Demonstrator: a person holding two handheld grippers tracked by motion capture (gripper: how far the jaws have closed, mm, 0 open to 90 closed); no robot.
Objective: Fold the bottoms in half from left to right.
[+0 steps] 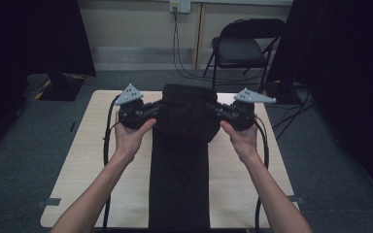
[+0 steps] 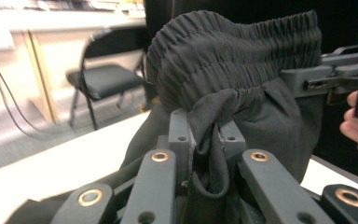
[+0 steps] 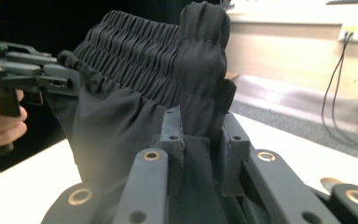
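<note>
Black trousers [image 1: 179, 160] lie lengthwise down the tabletop [image 1: 82, 170], elastic waistband lifted at the far end, left tongs [image 2: 205, 140] and right tongs [image 3: 200, 140] each clamped on bunched waistband fabric at opposite sides.

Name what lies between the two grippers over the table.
The raised elastic waistband end of the black trousers spans the gap between the left gripper and the right gripper, each clamped on it; the high view shows this.
</note>
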